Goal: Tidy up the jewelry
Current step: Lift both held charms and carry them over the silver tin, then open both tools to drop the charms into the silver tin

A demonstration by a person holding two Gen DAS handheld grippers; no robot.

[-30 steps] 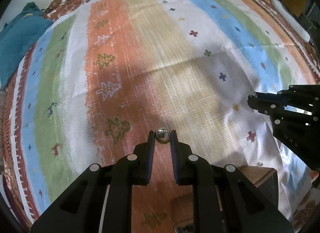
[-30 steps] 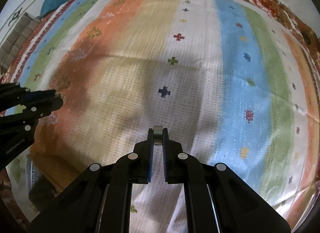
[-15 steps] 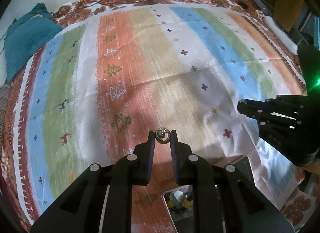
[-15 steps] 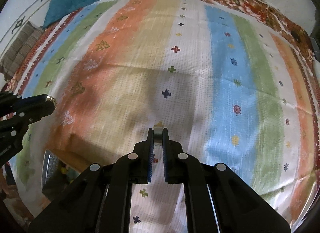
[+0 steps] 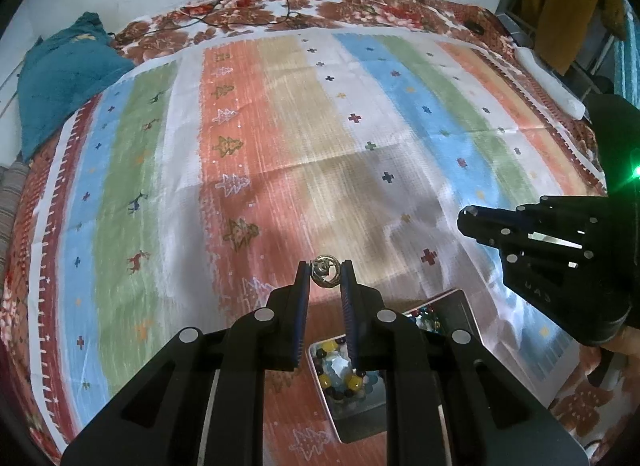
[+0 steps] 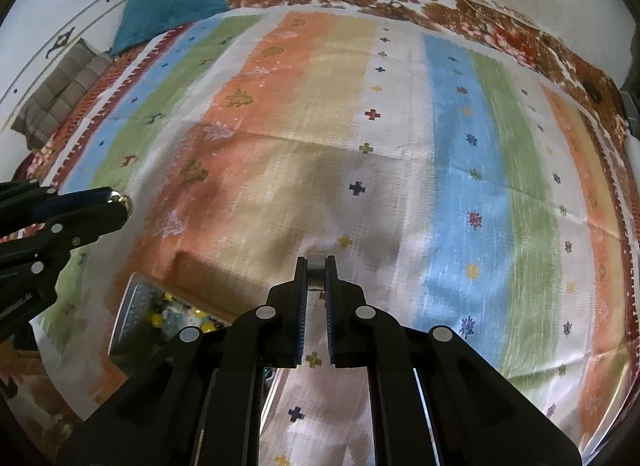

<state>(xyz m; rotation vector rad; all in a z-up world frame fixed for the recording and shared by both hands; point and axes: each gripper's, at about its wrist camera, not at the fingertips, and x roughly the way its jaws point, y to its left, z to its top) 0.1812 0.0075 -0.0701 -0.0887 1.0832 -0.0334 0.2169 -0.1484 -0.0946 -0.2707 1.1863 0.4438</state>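
The left gripper (image 5: 326, 272) is seen clamped on a small silver ornament (image 5: 327, 270), pinched at the fingertips and held above the striped cloth (image 5: 280, 137) spread over a bed. The right gripper (image 6: 316, 272) is closed on a plain metal ring (image 6: 316, 270), seen edge-on between its pads. A metal tray (image 5: 466, 308) is noted on the near part of the cloth, below and between both grippers, holding yellow, dark and pale beads (image 5: 340, 378). A teal cloth (image 5: 64, 77) is bundled at the far left corner. Cables (image 5: 256, 5) lie along the far edge.
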